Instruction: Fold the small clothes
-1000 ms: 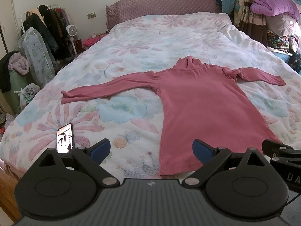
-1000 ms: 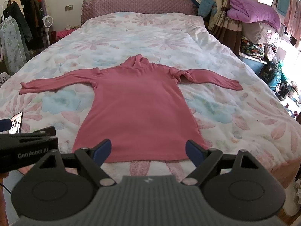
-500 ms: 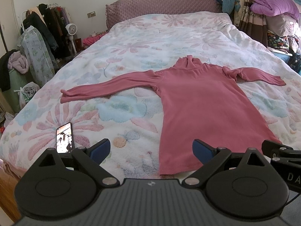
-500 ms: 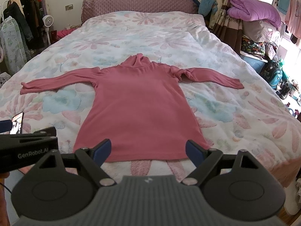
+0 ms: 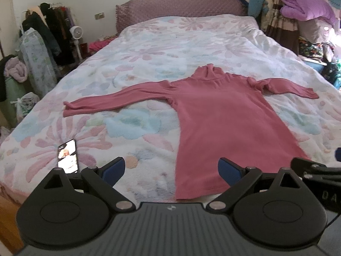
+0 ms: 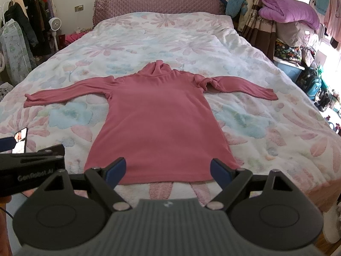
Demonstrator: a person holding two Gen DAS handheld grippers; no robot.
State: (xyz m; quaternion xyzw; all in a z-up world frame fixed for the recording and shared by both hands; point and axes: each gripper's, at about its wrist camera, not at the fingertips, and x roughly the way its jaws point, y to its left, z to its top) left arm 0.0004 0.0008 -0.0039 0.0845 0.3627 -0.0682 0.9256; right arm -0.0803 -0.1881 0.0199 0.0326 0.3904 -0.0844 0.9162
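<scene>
A pink turtleneck top lies flat on the flowered bedspread, both sleeves spread out sideways and its hem toward me. My left gripper hovers open just short of the hem's left corner, holding nothing. My right gripper hangs open over the middle of the hem, also with nothing between its fingers. Each gripper shows at the edge of the other's view: the right one and the left one.
A phone with a lit screen lies on the bed near its front left corner. A clothes rack and a fan stand left of the bed. Piled bedding and bags crowd the right side. A padded headboard closes the far end.
Both grippers have crept slightly forward toward the hem. The top lies as it did.
</scene>
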